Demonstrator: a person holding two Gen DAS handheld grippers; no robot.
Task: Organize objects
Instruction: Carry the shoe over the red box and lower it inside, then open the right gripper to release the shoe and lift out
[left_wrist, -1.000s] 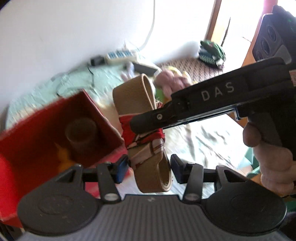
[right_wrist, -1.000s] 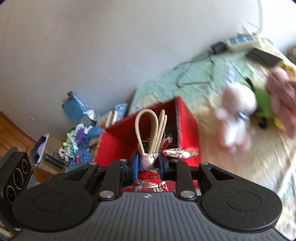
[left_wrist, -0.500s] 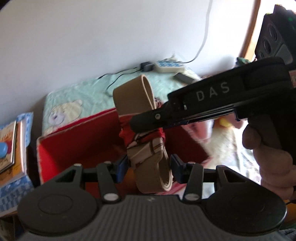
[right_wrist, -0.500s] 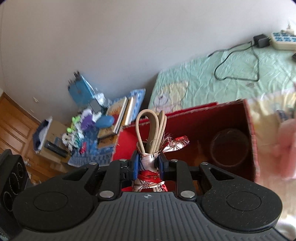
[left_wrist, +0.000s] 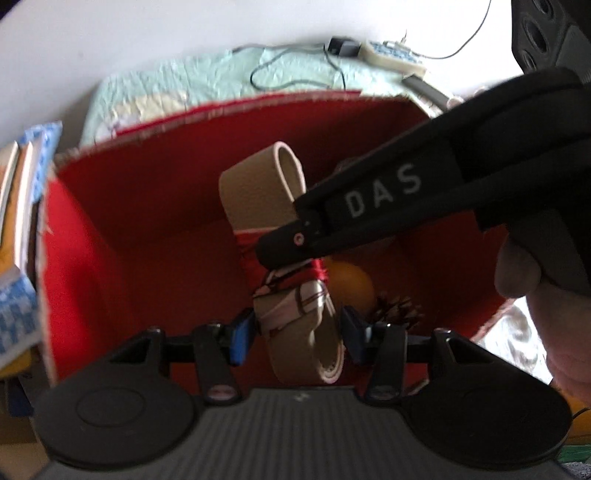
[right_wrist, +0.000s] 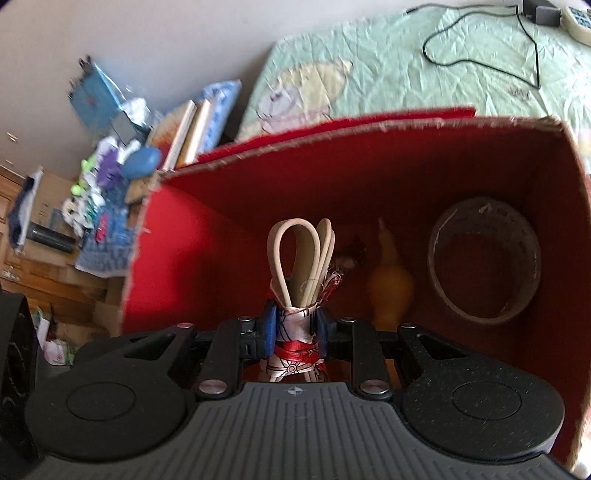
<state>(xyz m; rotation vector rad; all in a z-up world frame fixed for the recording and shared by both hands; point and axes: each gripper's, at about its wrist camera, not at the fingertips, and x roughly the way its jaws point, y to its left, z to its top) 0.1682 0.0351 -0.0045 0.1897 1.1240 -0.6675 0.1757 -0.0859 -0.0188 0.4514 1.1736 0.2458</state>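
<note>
Taking the red box (right_wrist: 221, 236) as the landmark and reading from its left side across: books and small clutter (right_wrist: 122, 162) are seen outside its left wall, and a green bedsheet (right_wrist: 424, 59) lies behind its far rim.

Over the middle of the box a folded beige strap bundle (left_wrist: 258, 192), tied round with a red and white cloth, is held from two ends. The left gripper (left_wrist: 295, 334) is set around the bundle's lower end, jaws partly apart and close against it; whether the pads press cannot be told. The right gripper (right_wrist: 295, 326) is clamped on the cloth-wrapped waist of the bundle.

Toward the right of the box floor a yellow gourd-shaped thing (right_wrist: 389, 291) and a round cardboard ring (right_wrist: 484, 258) are lying, with a pine cone (left_wrist: 397, 308) near the gourd.

The step in hand is judged to be lowering the bundle into the box. It is best set down on the bare floor left of the gourd, and neither grip should be eased until it rests there.

The bundle's bottom end is cut off behind the gripper bodies, the box's near wall is hidden, and both views are blurred.
</note>
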